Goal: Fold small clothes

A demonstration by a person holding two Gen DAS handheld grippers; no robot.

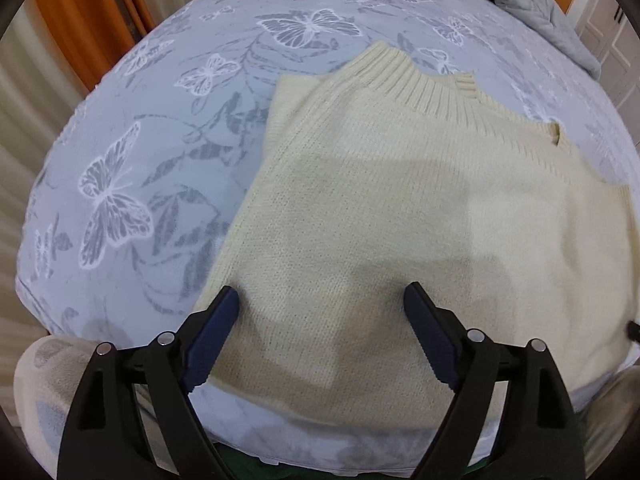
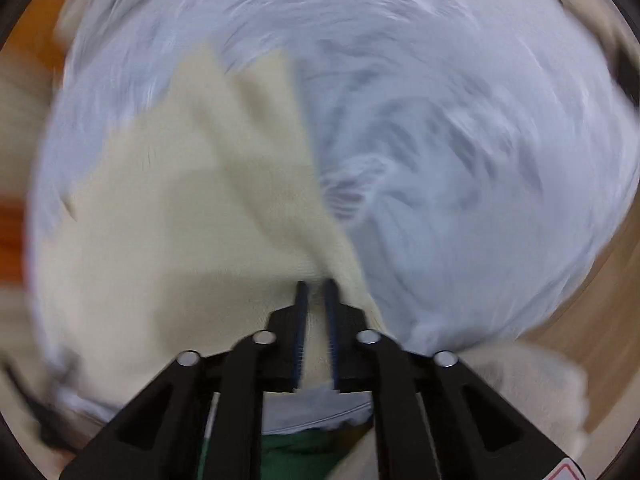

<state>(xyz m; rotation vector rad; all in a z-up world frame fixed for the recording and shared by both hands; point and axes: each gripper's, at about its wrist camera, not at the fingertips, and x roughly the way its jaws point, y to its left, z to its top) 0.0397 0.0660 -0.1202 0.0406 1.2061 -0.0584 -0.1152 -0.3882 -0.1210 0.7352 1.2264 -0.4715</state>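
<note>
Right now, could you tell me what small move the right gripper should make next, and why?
Probably carry the pinched edge across toward the middle of the cream knitted sweater. The right gripper is shut on a fold of that knit, while the left gripper hangs open above the near hem, holding nothing. The sweater otherwise lies flat on the butterfly-print bedsheet.

Cream knit sweater (image 1: 372, 208) on pale blue butterfly-print bedspread (image 1: 132, 168)

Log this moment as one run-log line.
left gripper: open above cream sweater | right gripper: shut on sweater edge | surface: butterfly bedsheet | right view: blurred
</note>
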